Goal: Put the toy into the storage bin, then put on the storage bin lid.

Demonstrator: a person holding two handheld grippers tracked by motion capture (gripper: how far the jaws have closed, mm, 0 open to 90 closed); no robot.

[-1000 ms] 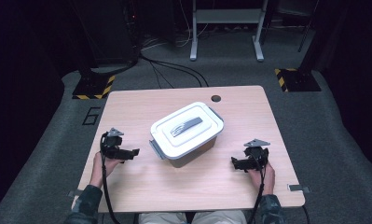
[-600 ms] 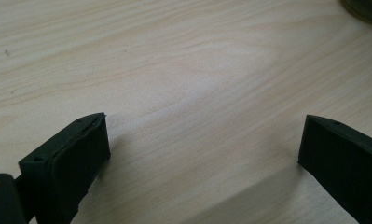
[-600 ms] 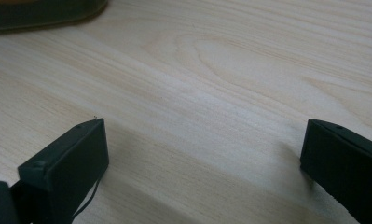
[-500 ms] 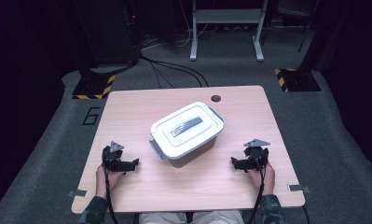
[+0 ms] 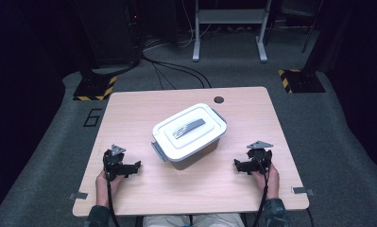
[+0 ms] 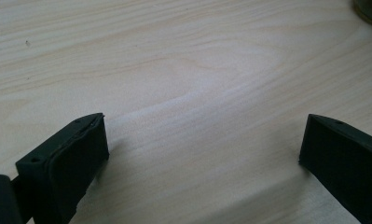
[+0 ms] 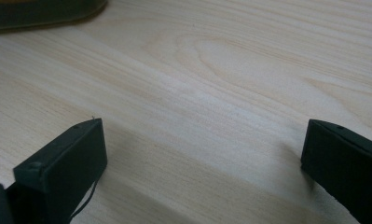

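Observation:
A clear storage box with a white lid and grey handle (image 5: 189, 132) sits closed at the middle of the wooden table (image 5: 143, 113). My left gripper (image 5: 135, 166) rests low on the table to the box's left, jaws pointing toward it. My right gripper (image 5: 238, 165) rests on the table to the box's right, also pointing inward. In the left gripper view the left gripper (image 6: 202, 140) is open over bare wood. The right gripper (image 7: 203, 142) stands open the same way in the right gripper view, with the box's dark base (image 7: 39, 11) at the top left.
A round cable hole (image 5: 218, 100) lies in the table's far edge behind the box. Beyond the table are grey carpet, cables (image 5: 176, 71) and hazard-striped stand feet (image 5: 94, 87). Metal brackets (image 5: 78, 196) stick out at the near corners.
My left gripper has moved back toward the near edge and settled lower on the table. The right gripper and the box have stayed put.

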